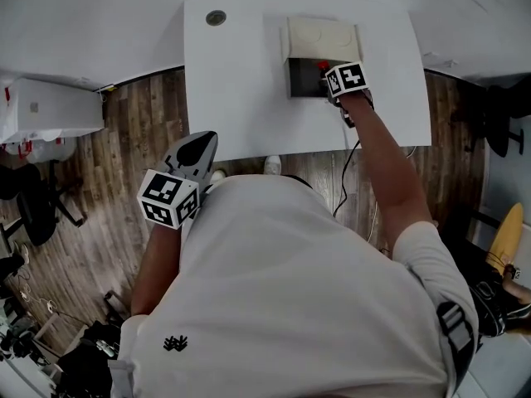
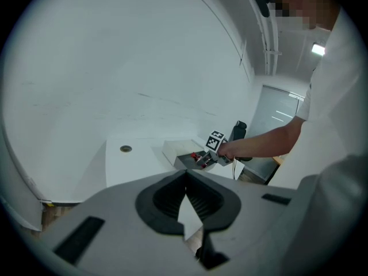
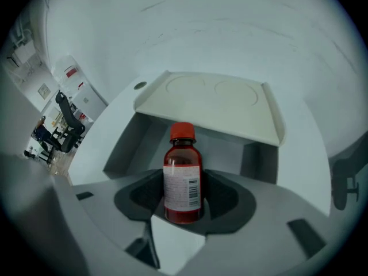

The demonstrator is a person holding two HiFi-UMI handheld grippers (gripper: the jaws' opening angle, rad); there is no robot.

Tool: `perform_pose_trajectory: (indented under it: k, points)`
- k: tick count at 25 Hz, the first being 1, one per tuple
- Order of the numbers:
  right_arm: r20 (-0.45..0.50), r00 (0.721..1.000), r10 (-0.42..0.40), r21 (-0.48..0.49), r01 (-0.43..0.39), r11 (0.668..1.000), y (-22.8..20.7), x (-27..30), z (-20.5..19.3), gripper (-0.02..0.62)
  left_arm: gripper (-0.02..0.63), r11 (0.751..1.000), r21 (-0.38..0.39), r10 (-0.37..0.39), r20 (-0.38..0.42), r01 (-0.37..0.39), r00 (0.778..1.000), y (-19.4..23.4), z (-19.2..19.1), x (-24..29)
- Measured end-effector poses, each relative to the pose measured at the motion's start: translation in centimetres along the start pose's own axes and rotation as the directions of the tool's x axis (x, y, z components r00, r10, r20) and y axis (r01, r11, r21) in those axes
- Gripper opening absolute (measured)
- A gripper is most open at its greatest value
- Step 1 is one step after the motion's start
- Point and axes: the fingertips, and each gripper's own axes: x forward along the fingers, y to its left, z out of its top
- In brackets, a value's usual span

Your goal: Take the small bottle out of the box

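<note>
Desk (image 1: 241,98): white, with a small round hole (image 1: 216,17) near the far left corner. Wood floor (image 1: 99,189) around it.

Box (image 3: 253,157): sits at the far side of the desk, open on the side facing the person. Cream lid (image 3: 213,96) is raised and slopes over the opening like a roof. Inside is grey.

Bottle (image 3: 183,180): small, dark red, with a red cap (image 3: 183,132) and a white label (image 3: 183,191) with a barcode. It stands upright in the mouth of the box, between the side walls and under the front edge of the lid. Whether its base rests on the box floor cannot be made out.

Right tongs (image 3: 183,199): reached forward into the box opening, arm stretched across the desk. Jaws stand fairly wide, one on each side of the bottle's lower half, with the dark pads against its left and right sides, gripping it. Cap and shoulder stand clear above the pads.

Left tongs (image 2: 185,180): held back close to the person's body, over the floor just short of the near desk edge, well apart from the box. Jaws together at the tips, nothing between them. They point toward the desk, so the box and the other tongs show small in the distance.
</note>
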Motion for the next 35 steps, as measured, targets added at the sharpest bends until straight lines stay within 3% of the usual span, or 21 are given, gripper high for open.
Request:
perform_pose_trajectory:
  k: [5,14,28,35]
  points:
    - [0.125,0.991,-0.04,0.081,0.03,0.996,-0.3,-2.6,0.5,0.218,0.006,0.998,0.033,-0.053,-0.005,0.053,0.999,0.2,0.1,-0.7]
    - [0.322,0.937,-0.131,0.217,0.062,0.974,0.8,-7.7,-1.0,0.218,0.006,0.984,0.099,-0.148,-0.01,0.149,0.989,1.2,0.1,-2.0]
    - [0.469,0.856,-0.22,0.378,0.031,0.925,8.0,-14.2,-6.9,0.218,0.006,0.956,0.138,-0.259,-0.026,0.26,0.966,2.4,-1.8,-5.4]
    - [0.51,0.825,-0.244,0.406,0.02,0.914,13.4,-16.0,-9.0,0.218,0.006,0.94,0.142,-0.307,-0.048,0.311,0.95,3.6,-3.3,-7.0]
